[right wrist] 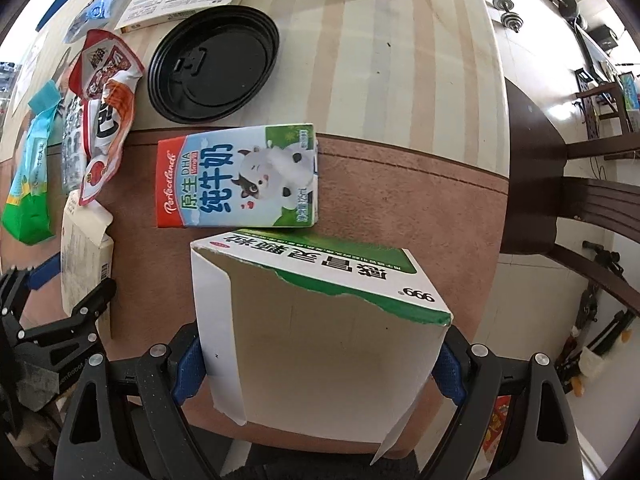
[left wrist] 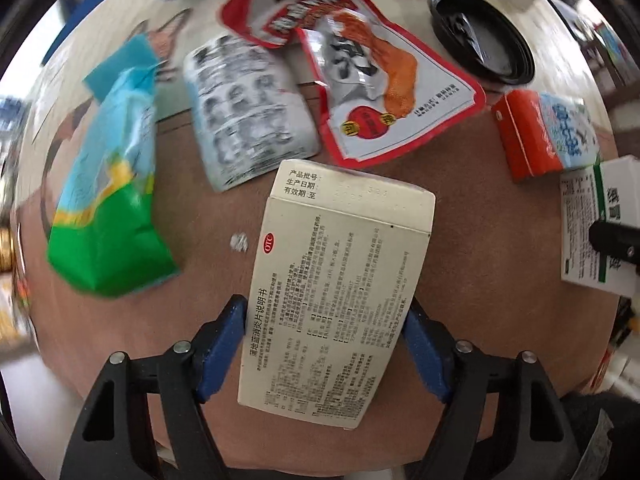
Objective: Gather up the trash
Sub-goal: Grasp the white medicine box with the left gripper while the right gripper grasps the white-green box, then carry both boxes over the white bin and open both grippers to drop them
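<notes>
- Brown-and-cream tabletop [right wrist: 400, 80] is carrying the litter I am clearing, with dark chairs standing off its right edge.
- I am holding the cream medicine box [left wrist: 340, 288] in the left gripper [left wrist: 326, 344]; its blue pads are pressing both long sides, and the box appears lifted, tilting above the wood.
- I am clamping the torn green-and-white medicine carton [right wrist: 320, 328] in the right gripper [right wrist: 320, 364], whose pads are squeezing its side walls near the open, ragged end.
- Because that carton is hollow and ripped, I am judging that a gentle, steady squeeze suits it better than more force, which could buckle it.
- I am keeping both loads level and apart while carrying them off; no bin is showing in either view, so I cannot tell where to drop them.
- Still lying on the table are the milk carton [right wrist: 240, 180], the black plastic lid [right wrist: 214, 64], the red-and-white snack pouch [left wrist: 384, 96], the blister pack [left wrist: 252, 108] and the green-and-blue packet [left wrist: 108, 200].
- I am watching the milk carton, lying just beyond the right load, to avoid knocking it.
</notes>
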Motion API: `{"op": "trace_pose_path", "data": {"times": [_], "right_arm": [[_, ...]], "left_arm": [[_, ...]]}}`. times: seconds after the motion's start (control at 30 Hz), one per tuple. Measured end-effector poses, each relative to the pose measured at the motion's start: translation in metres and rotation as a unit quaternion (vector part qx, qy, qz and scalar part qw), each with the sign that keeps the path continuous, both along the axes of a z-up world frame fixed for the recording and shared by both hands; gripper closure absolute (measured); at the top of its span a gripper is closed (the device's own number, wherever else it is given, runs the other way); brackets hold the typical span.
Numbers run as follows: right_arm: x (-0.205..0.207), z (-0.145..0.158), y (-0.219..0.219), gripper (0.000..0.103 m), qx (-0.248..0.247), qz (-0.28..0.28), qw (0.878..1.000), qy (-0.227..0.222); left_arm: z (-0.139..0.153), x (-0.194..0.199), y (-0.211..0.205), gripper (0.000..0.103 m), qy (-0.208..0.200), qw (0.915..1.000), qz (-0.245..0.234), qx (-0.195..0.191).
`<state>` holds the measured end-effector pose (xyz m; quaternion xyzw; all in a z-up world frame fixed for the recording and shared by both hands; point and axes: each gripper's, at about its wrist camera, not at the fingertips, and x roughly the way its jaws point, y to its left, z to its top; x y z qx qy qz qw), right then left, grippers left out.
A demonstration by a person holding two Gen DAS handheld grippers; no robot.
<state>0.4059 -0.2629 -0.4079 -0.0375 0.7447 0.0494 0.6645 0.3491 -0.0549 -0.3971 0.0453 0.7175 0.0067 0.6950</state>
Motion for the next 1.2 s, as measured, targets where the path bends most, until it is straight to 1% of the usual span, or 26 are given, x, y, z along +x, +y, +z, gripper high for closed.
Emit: {"op": "trace_pose_path", "data": {"times": [0.1,0.17,0.23,0.3,0.37,0.4,0.53,0.6,0.63,0.67,0.73,0.77,0.8,0.9,1.0,1.03,1.07,1.1,1.13,1.17,1.2], "right_arm": [[0.001,0.004,0.009,0.012,-0.003,0.016,1.0,-0.006],[-0.001,0.01,0.016,0.012,-0.004,0.034,0.999,-0.013],[-0.007,0.02,0.025,0.012,-0.001,0.059,0.998,-0.027],[-0.016,0.032,0.038,0.012,0.003,0.083,0.996,-0.043],[-0.027,0.045,0.051,0.012,0.01,0.102,0.993,-0.056],[-0.037,0.053,0.06,0.012,0.014,0.117,0.991,-0.067],[-0.082,0.07,0.09,0.012,0.039,0.154,0.983,-0.087],[-0.107,0.075,0.107,0.012,0.057,0.169,0.98,-0.085],[-0.122,0.075,0.114,0.012,0.068,0.178,0.978,-0.084],[-0.141,0.074,0.125,0.012,0.081,0.192,0.975,-0.081],[-0.171,0.071,0.149,0.012,0.099,0.216,0.969,-0.069],[-0.188,0.067,0.16,0.012,0.104,0.228,0.966,-0.062],[-0.209,0.058,0.173,0.012,0.114,0.244,0.962,-0.05],[-0.257,0.025,0.202,0.012,0.126,0.279,0.952,-0.013],[-0.304,-0.022,0.229,0.012,0.124,0.318,0.94,0.024],[-0.318,-0.041,0.237,0.012,0.122,0.332,0.935,0.036],[-0.326,-0.055,0.242,0.012,0.121,0.34,0.931,0.044],[-0.34,-0.076,0.248,0.012,0.118,0.352,0.927,0.055],[-0.353,-0.107,0.257,0.012,0.111,0.364,0.922,0.069],[-0.362,-0.122,0.26,0.012,0.109,0.369,0.92,0.075],[-0.366,-0.149,0.265,0.012,0.104,0.375,0.917,0.084]], "left_arm": [[0.018,-0.015,0.01,0.029,-0.021,0.9988,0.044,0.005],[0.031,-0.027,0.023,0.029,-0.037,0.996,0.081,0.012],[0.046,-0.044,0.034,0.029,-0.051,0.9914,0.119,0.02],[0.06,-0.065,0.045,0.029,-0.07,0.9848,0.157,0.026],[0.078,-0.093,0.06,0.029,-0.09,0.9758,0.197,0.028],[0.087,-0.109,0.067,0.029,-0.103,0.9699,0.219,0.026],[0.101,-0.17,0.095,0.029,-0.138,0.9487,0.284,0.021],[0.102,-0.2,0.108,0.029,-0.148,0.9372,0.315,0.014],[0.106,-0.223,0.113,0.029,-0.153,0.9301,0.334,0.009],[0.108,-0.246,0.115,0.029,-0.156,0.9227,0.352,0.005],[0.104,-0.287,0.131,0.029,-0.16,0.9055,0.393,-0.012],[0.098,-0.309,0.139,0.029,-0.158,0.895,0.416,-0.025],[0.09,-0.327,0.141,0.029,-0.155,0.8863,0.435,-0.036],[0.053,-0.386,0.159,0.029,-0.135,0.8507,0.502,-0.078],[-0.004,-0.441,0.174,0.029,-0.108,0.8121,0.562,-0.115],[-0.03,-0.459,0.179,0.029,-0.098,0.7972,0.582,-0.126],[-0.052,-0.472,0.182,0.029,-0.091,0.7852,0.598,-0.134],[-0.075,-0.484,0.185,0.029,-0.083,0.7741,0.611,-0.142],[-0.108,-0.499,0.188,0.029,-0.072,0.7592,0.63,-0.148],[-0.127,-0.507,0.19,0.029,-0.069,0.7497,0.64,-0.154],[-0.151,-0.515,0.19,0.029,-0.066,0.7385,0.651,-0.164]]}}
